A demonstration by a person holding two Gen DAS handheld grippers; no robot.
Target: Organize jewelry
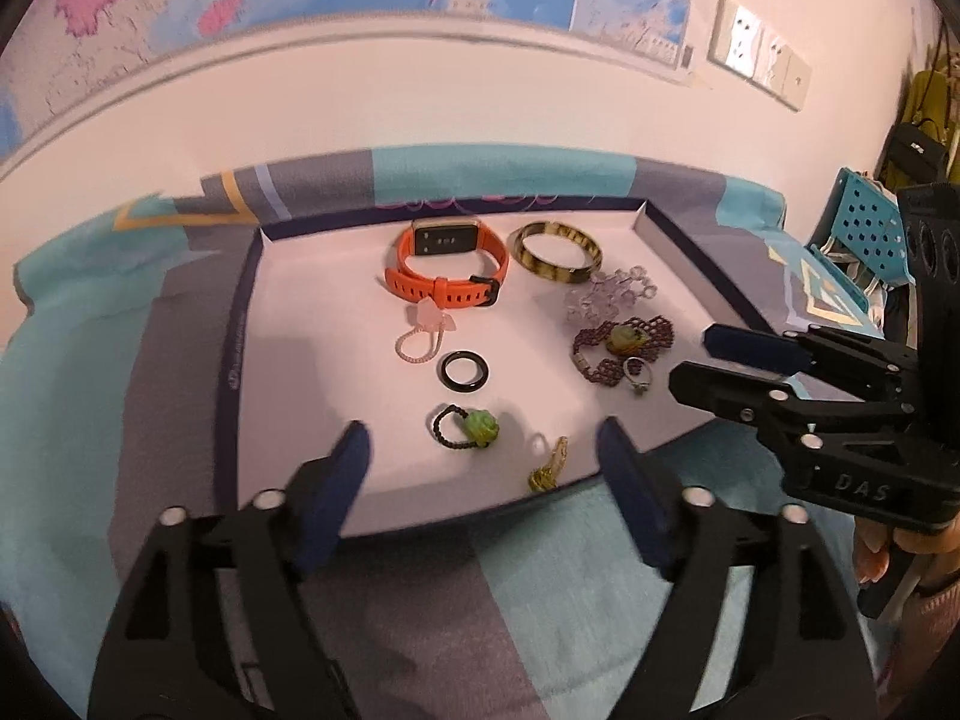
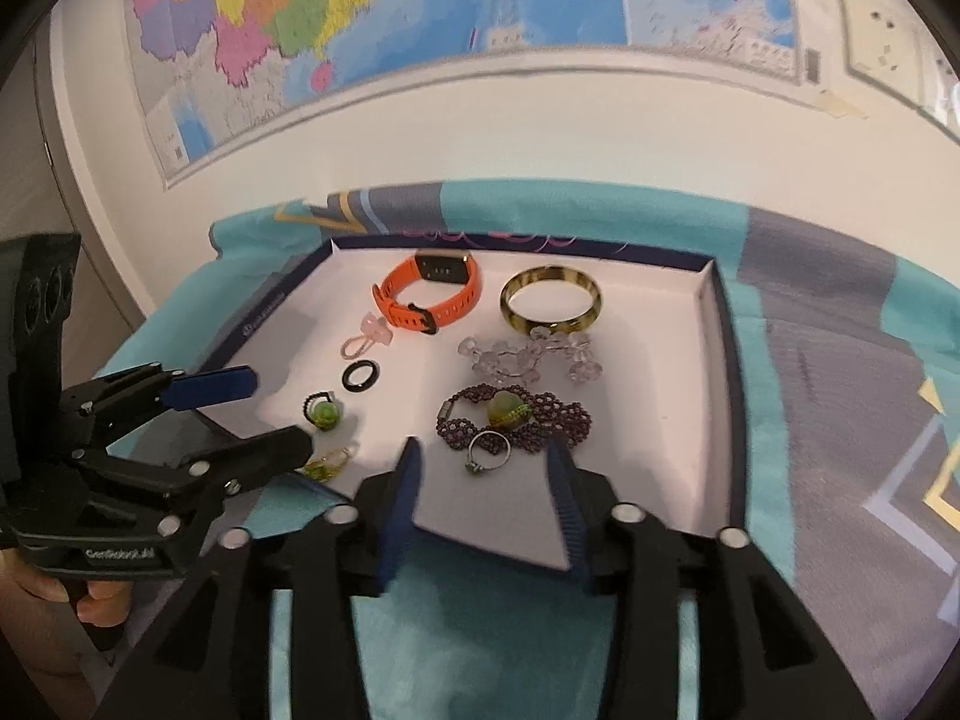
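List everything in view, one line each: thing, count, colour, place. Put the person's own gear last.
tray: one, white inside with a dark blue rim, on the cloth
cloth: one, teal and grey, under the tray
smart band: one, orange, tray's far middle
bangle: one, mottled yellow-brown, right of the smart band
clear bead bracelet: one, clear, near side of the bangle
purple bead bracelet: one, purple with a green stone, right side
silver ring: one, silver, against the purple bead bracelet
pink charm: one, pink, below the smart band
black ring: one, black, tray's centre
green flower ring: one, black band, green flower, near centre
gold earring: one, gold-green, near edge
map: multicoloured, on the wall
wall sockets: white, wall, right
left gripper: one, black with blue pads, open
right gripper: one, black with blue pads, open
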